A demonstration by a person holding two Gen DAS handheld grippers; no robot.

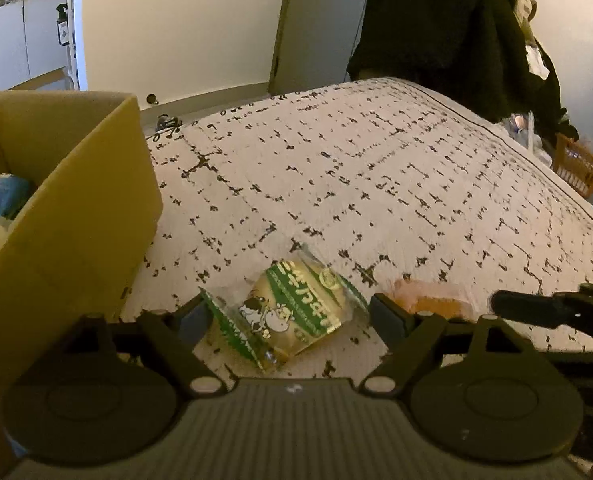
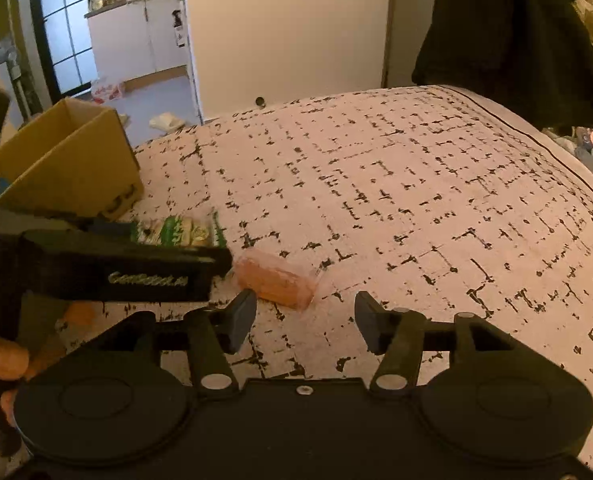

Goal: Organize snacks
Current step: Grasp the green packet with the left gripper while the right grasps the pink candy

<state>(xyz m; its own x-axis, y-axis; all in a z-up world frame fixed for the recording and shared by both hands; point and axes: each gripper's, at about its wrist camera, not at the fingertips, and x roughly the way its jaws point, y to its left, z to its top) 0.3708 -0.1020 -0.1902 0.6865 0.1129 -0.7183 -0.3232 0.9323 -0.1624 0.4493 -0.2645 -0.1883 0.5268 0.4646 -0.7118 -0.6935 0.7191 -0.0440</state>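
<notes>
Snack packet (image 1: 286, 314), green and white, lies on the patterned bedcover (image 1: 396, 184) between the wide-spread fingers of the left gripper (image 1: 288, 312), not yet pinched. An orange snack (image 2: 276, 282) lies just ahead of the right gripper (image 2: 304, 320), also open and empty. Slippery wrapper could squirt out as the fingers close. A cardboard box (image 1: 76, 208) stands nearby, with a kitchen beyond.
</notes>
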